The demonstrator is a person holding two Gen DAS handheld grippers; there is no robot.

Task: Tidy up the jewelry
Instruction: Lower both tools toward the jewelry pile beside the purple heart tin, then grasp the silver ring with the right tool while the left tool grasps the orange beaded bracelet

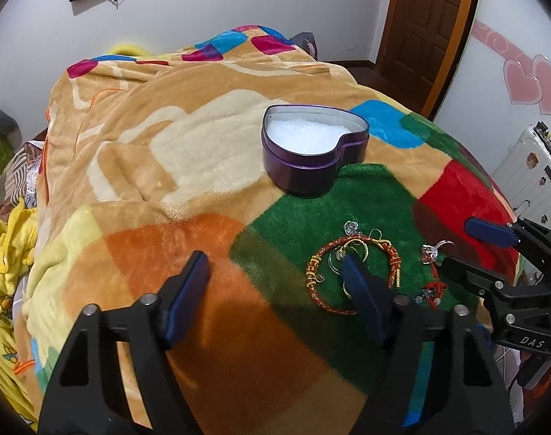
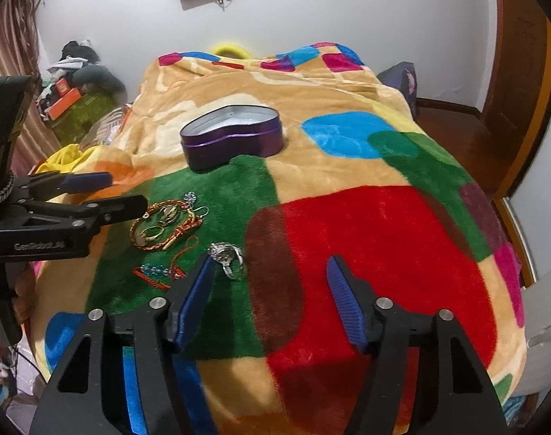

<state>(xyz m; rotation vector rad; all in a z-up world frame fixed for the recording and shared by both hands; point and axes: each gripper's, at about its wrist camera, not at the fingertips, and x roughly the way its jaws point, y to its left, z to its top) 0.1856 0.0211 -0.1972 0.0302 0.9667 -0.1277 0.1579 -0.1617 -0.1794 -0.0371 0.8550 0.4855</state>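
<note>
Bed: one, covered by a thick plush blanket in tan, green, red, orange and blue patches. Soft and yielding, so small pieces likely sink a little into the pile.

Heart tin: one purple heart-shaped tin, lid off, lined with white padding. It sits at about twelve o'clock from the jewelry, well apart from it. It looks rigid and light; I judge it the place for the pieces.

Braided bracelet: one red and gold cord ring with metal clasps, lying flat on the green patch. Probably light and flexible; best pinched across the cord, not on the clasp.

Gold hoops: thin wire rings lying inside the bracelet's loop. At least three, the exact count unclear because they overlap. Likely slippery and easily bent.

Red cord charm: one, with pale blue beads, at about five o'clock from the bracelet. Limp, likely to dangle when lifted.

Silver ring: one ornate piece, at about three o'clock from the bracelet. Hard and small, likely to roll; take it across the band.

Silver charm: one small piece at the bracelet's twelve o'clock edge.

Left claw: partly open, nothing held; its right finger lies over the bracelet's centre.

Right claw: partly open, empty; the silver ring lies just beside its left finger.
</note>
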